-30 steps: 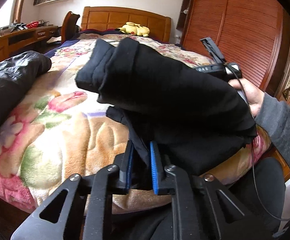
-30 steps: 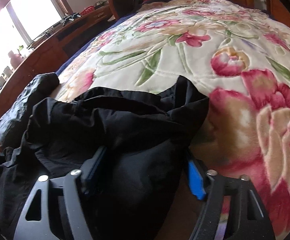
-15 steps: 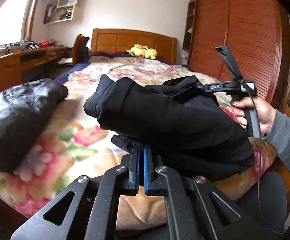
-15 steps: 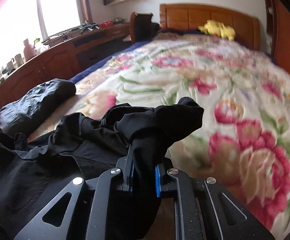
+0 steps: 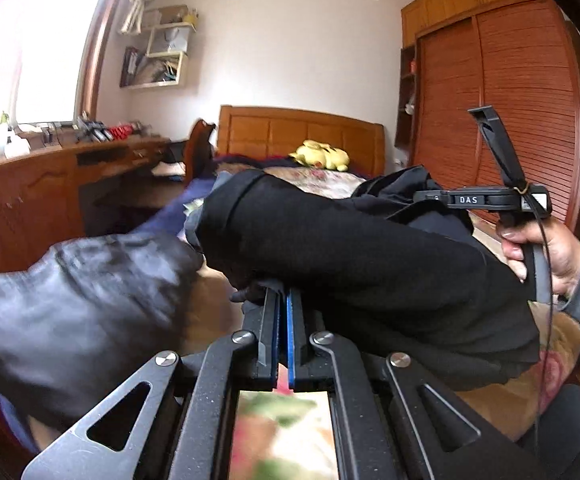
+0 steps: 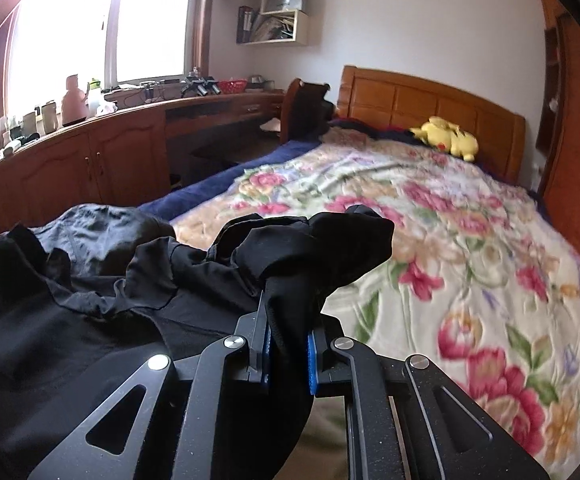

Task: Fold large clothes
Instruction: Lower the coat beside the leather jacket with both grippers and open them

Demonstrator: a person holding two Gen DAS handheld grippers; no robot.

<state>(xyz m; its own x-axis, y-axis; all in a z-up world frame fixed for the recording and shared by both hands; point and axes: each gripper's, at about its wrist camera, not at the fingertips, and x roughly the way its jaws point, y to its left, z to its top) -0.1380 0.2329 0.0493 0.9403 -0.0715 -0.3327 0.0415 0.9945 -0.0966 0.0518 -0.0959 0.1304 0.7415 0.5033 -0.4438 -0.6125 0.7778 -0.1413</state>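
Observation:
A large black garment hangs lifted between my two grippers, above the foot of the bed. My left gripper is shut on its near edge. My right gripper is shut on a bunched fold of the same garment, which spreads down to the left. The right gripper's body and the hand holding it show at the right of the left wrist view.
A second dark, shiny garment lies bundled at the bed's left foot corner. The floral quilt covers the bed up to a wooden headboard with a yellow plush toy. A wooden desk runs along the left; a wardrobe stands right.
Both grippers closed on the black garment and lifted it up off the bed. The views have tilted up from the quilt towards the room.

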